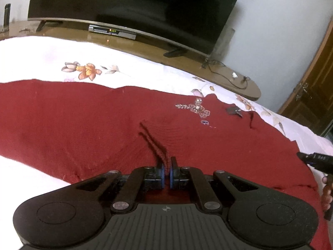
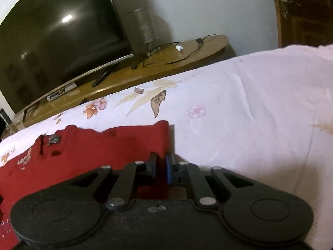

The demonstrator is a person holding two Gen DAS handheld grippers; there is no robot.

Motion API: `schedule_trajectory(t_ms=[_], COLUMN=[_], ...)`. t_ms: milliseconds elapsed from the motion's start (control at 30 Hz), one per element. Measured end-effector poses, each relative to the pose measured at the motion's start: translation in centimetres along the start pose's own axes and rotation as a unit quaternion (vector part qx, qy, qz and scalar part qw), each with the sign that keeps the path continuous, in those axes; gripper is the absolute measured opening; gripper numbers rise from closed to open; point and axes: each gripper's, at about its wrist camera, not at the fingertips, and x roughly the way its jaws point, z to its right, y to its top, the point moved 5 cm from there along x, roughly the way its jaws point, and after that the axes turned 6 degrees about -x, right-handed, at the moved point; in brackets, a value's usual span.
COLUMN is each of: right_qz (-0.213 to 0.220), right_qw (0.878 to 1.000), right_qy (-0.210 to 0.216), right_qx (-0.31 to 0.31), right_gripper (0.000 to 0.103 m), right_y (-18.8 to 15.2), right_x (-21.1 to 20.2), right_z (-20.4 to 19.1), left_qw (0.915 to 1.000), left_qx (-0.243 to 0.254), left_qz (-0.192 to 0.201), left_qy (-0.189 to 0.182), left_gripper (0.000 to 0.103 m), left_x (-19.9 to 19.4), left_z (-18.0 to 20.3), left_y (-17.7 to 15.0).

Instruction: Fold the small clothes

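Note:
A dark red knitted garment [image 1: 93,120] lies spread across a bed with a white floral sheet [image 1: 52,58]. It has a beaded flower motif [image 1: 197,109] near its far edge. My left gripper [image 1: 166,162] is shut on a pinch of the red knit at the near edge, and a ridge of fabric [image 1: 152,141] rises from the jaws. In the right wrist view my right gripper [image 2: 161,160] sits at the right-hand edge of the red garment [image 2: 93,150], its jaws close together with red cloth filling the gap between them. The right gripper's tip [image 1: 314,159] also shows at the garment's right edge.
Beyond the bed stands a low wooden TV stand [image 1: 145,48] with a large dark television [image 1: 135,6], a set-top box [image 1: 112,31] and loose cables [image 2: 177,56]. A clear glass jar [image 2: 143,27] stands beside the screen. A wooden door [image 1: 312,87] is at the right. White sheet [image 2: 249,114] extends right of the garment.

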Motion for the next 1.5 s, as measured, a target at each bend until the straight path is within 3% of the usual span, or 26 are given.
schedule_trajectory(t_ms=[33, 100, 133, 167, 200, 267, 333, 400, 433, 533, 567, 633, 700, 733, 767, 867, 967, 1067, 1133, 1233, 1400, 1500], right_qz=[0.004, 0.035, 0.05, 0.059, 0.066, 0.072, 0.06, 0.038, 0.021, 0.012, 0.008, 0.01, 0.017, 0.02, 0.022, 0.026, 0.014, 0.002, 0.001, 0.008, 0.02, 0.027], right_qw=[1.0, 0.999, 0.999, 0.998, 0.997, 0.995, 0.994, 0.993, 0.992, 0.992, 0.993, 0.995, 0.994, 0.994, 0.994, 0.995, 0.997, 0.999, 0.999, 0.999, 0.997, 0.997], right_qy=[-0.006, -0.019, -0.012, -0.004, 0.0, 0.006, 0.005, -0.006, -0.017, -0.048, -0.055, -0.054, -0.054, -0.054, -0.052, -0.044, -0.039, -0.036, -0.034, -0.026, -0.015, -0.016], right_qx=[0.001, -0.003, -0.008, -0.017, -0.03, -0.061, -0.09, -0.115, -0.122, -0.117, -0.101, -0.082, -0.09, -0.091, -0.089, -0.08, -0.065, -0.04, -0.03, -0.044, -0.072, -0.071], right_gripper=[0.03, 0.035, 0.036, 0.035, 0.035, 0.034, 0.033, 0.031, 0.032, 0.047, 0.048, 0.047, 0.047, 0.047, 0.047, 0.047, 0.047, 0.047, 0.047, 0.047, 0.048, 0.048], right_y=[0.1, 0.3, 0.1, -0.1, -0.6, -1.8, -3.0, -4.4, -5.1, -5.8, -5.6, -5.5, -5.8, -6.0, -6.4, -7.9, -9.4, -10.2, -10.2, -9.8, -8.7, -8.4], right_x=[-0.5, -2.6, -4.0, -5.4, -6.5, -8.1, -8.0, -7.2, -6.4, -5.9, -6.2, -7.4, -9.0, -9.7, -10.5, -13.1, -14.5, -15.0, -15.2, -15.7, -16.0, -16.5], right_z=[0.0, -0.1, -0.3, -0.6, -1.1, -2.4, -3.5, -4.4, -4.4, -3.3, -2.8, -2.2, -2.4, -2.5, -2.7, -3.2, -4.0, -5.1, -6.1, -8.7, -12.8, -14.3], left_qw=[1.0, 0.9987, 0.9967, 0.9948, 0.9938, 0.9945, 0.9941, 0.9952, 0.9953, 0.9938, 0.994, 0.9938, 0.9945, 0.9947, 0.9945, 0.9908, 0.9777, 0.9472, 0.924, 0.9038, 0.8925, 0.8968], left_qx=[-0.007, 0.002, 0.015, 0.02, 0.018, 0.035, 0.082, 0.091, 0.096, 0.107, 0.105, 0.102, 0.084, 0.067, 0.044, -0.029, -0.136, -0.262, -0.333, -0.383, -0.407, -0.402], left_qz=[0.0, 0.04, 0.069, 0.092, 0.106, 0.098, 0.07, 0.033, 0.01, 0.025, 0.021, 0.022, 0.034, 0.052, 0.072, 0.099, 0.111, 0.146, 0.165, 0.18, 0.188, 0.18], left_qy=[0.005, 0.031, 0.041, 0.038, 0.027, -0.004, -0.008, -0.01, 0.01, 0.017, 0.02, 0.038, 0.053, 0.058, 0.062, 0.088, 0.115, 0.114, 0.091, 0.063, 0.048, 0.044], left_gripper=[0.005, 0.017, 0.037, 0.05, 0.051, 0.051, 0.051, 0.051, 0.051, 0.051, 0.051, 0.052, 0.065, 0.078, 0.081, 0.081, 0.08, 0.08, 0.08, 0.079, 0.079, 0.079], left_x=[-0.4, -2.5, -3.7, -4.7, -5.3, -4.9, -2.9, -0.7, 0.7, 0.5, 0.0, -1.3, -3.4, -5.0, -6.8, -10.5, -13.2, -15.6, -16.5, -16.5, -15.1, -13.6], left_z=[0.0, 0.4, 0.9, 1.6, 2.3, 4.6, 7.3, 8.2, 7.9, 7.5, 7.3, 6.1, 3.8, 2.3, 0.2, -6.5, -14.5, -22.1, -26.4, -30.0, -33.5, -34.2], left_y=[0.2, 0.8, 1.1, 1.5, 1.6, 1.5, 0.2, -1.2, -2.2, -2.8, -2.6, -2.4, -2.3, -2.2, -2.0, -1.7, -1.5, -1.2, -0.7, 0.5, 2.8, 4.3])
